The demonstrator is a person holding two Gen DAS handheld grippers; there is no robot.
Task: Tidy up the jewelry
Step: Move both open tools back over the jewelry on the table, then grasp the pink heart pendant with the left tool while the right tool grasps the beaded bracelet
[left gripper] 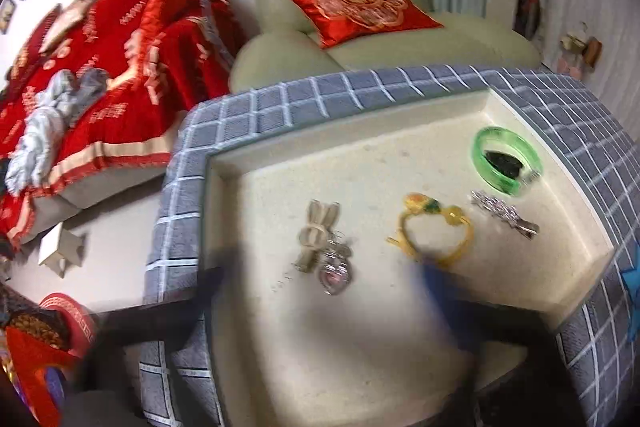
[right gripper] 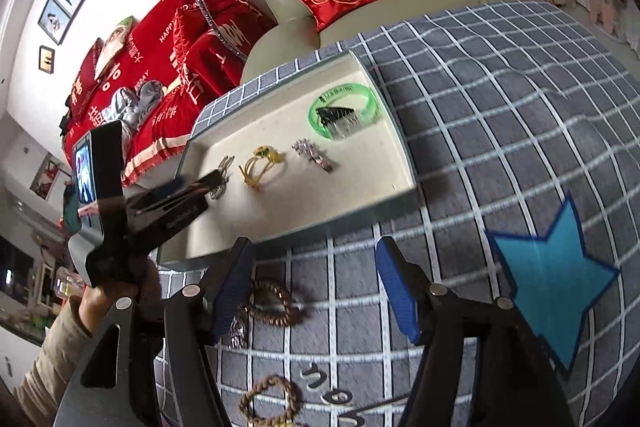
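A cream tray (left gripper: pixel 248 187) (right gripper: pixel 400 155) holds a fabric bunny keychain with a silver heart pendant (left gripper: pixel 320 247), a gold bangle (left gripper: pixel 436 231) (right gripper: pixel 264 163), a silver hair clip (left gripper: pixel 504 213) (right gripper: pixel 312 155) and a green bangle (left gripper: pixel 506 161) (right gripper: pixel 344 111) around a black clip. My left gripper (left gripper: pixel 324 267) (right gripper: pixel 200 183) stands open wide over the keychain, its fingers blurred and nothing held. My right gripper (right gripper: pixel 316 243) is open above the checked cloth in front of the tray. A brown bead bracelet (right gripper: pixel 272 303) lies on the cloth by its left pad, not gripped.
A second bead bracelet (right gripper: pixel 268 403) and a small silver charm (right gripper: pixel 238 333) lie on the grey checked cloth (right gripper: pixel 500 107). A blue star (right gripper: pixel 556 279) sits on the cloth at right. A green sofa with a red cushion (left gripper: pixel 360 7) stands behind the table.
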